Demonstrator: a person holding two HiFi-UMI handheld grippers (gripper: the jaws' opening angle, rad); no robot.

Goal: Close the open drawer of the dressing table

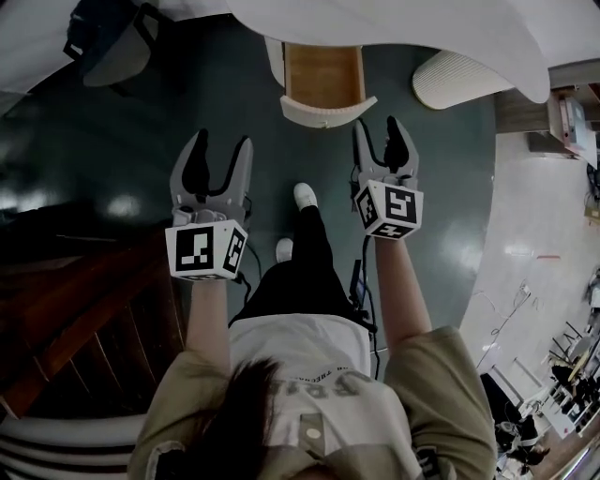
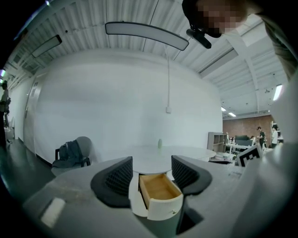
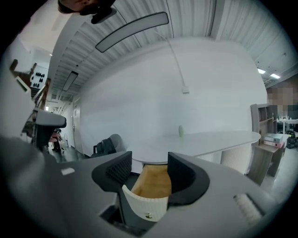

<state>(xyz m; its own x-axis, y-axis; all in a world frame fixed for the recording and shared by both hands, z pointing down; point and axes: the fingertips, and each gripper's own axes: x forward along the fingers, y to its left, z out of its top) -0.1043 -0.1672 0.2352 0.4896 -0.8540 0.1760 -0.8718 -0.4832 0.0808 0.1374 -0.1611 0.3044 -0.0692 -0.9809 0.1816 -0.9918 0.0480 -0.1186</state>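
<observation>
Showing the drawer (image 1: 323, 80) standing well out from under the white desk (image 1: 394, 28), curved ribbed drawer front (image 1: 328, 111) facing the person. Seeing only a bare light-wood bottom inside it.

Holding the left tool (image 1: 222, 141) short of the drawer and off to its left, jaws wide apart, gripping nothing. Holding the right tool (image 1: 378, 127) near the drawer's right front corner, closer to it than the left tool, jaws also spread with nothing between them. Framing the drawer in the gap of each tool, beyond the tips.

Catching in both tool views a small knob (image 3: 148, 215) low on the drawer front, not visible from the head view. Catching there too a small pale bottle (image 2: 159, 143) upright on the desk top behind the drawer.

Getting from the head view alone white shoes (image 1: 305, 195) on the dark floor (image 1: 234, 94) in front of the drawer, and a ribbed white pedestal (image 1: 455, 80) right of the drawer. Placing a chair with a dark bag (image 1: 103, 42) well left of the drawer. Leaving open floor on both sides of the drawer and between its front and the shoes.
</observation>
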